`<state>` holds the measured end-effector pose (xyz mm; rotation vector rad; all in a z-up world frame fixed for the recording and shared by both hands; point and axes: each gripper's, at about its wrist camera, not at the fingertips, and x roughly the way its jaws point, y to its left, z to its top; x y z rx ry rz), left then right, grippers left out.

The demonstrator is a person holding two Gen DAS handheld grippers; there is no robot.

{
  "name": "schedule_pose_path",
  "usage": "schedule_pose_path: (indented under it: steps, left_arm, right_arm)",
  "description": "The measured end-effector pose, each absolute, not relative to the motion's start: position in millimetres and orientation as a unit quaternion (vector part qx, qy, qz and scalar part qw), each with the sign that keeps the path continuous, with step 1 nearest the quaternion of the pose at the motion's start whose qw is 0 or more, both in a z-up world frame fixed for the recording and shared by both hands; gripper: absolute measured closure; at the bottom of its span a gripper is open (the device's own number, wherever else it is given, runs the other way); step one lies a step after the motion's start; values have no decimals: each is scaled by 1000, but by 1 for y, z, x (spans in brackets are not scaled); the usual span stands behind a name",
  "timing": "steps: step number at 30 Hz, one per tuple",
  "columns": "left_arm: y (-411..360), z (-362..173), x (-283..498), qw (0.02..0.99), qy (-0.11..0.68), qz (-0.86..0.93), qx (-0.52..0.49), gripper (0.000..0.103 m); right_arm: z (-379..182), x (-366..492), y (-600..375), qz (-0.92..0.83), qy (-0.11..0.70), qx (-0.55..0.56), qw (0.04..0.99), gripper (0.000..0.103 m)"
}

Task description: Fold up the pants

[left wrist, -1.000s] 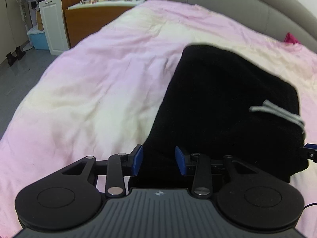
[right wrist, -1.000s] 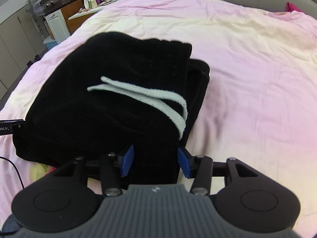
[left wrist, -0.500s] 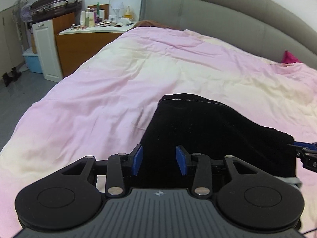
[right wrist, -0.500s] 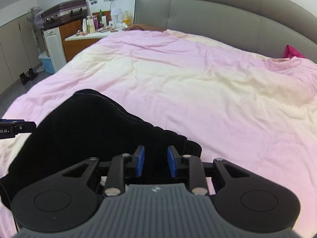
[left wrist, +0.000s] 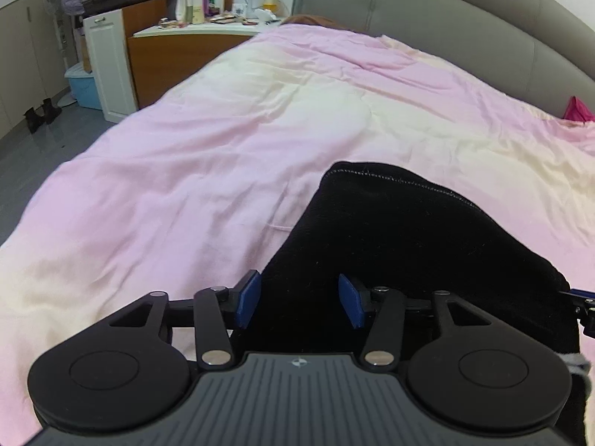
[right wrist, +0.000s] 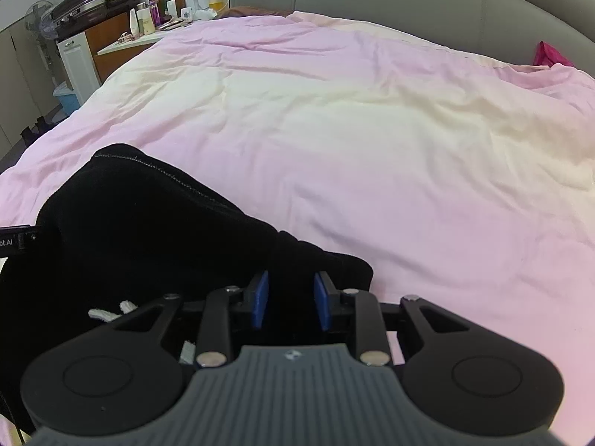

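Nearest, the right gripper [right wrist: 290, 303] stands narrow, its blue pads [right wrist: 259, 299] pinching a bunched edge of the soft black fabric pants [right wrist: 148, 223]. The left gripper [left wrist: 299, 299] is opening, cloth between its pads but apparently unpressed. The pants lie folded on the pink quilted bedcover [left wrist: 223, 130] (white drawstring [right wrist: 108, 310] peeking out). Advice: release both sides evenly and keep the stitched hem [left wrist: 390, 178] square.

Black pants [left wrist: 409, 230], folded into a bundle on the pink bed cover [left wrist: 223, 148]
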<state>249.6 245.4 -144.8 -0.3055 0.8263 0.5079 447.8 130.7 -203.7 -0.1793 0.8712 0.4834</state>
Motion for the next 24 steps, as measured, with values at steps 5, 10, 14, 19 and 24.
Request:
schedule_pose_path:
  steps: [5,10,14,19,24]
  left_arm:
    - [226,-89,219,894,358,243,-116,47]
    - [200,-21,184,914,331,226,-67,46]
    - [180,31,154,928,313,200,-23,43]
    - [158,83,114,942,281,180,20,28]
    - [143,114,73,954,262,141,48,18]
  right_arm:
    - [-163,424,123,237,401,-70,882,70]
    - [-105,370,116,271,355,-71,892,56]
    - [-54,318,99,295,301,-53,905,38]
    - [-3,255,69,304,244,-30,920,24]
    - [30,194,35,294,205,-14,933,8]
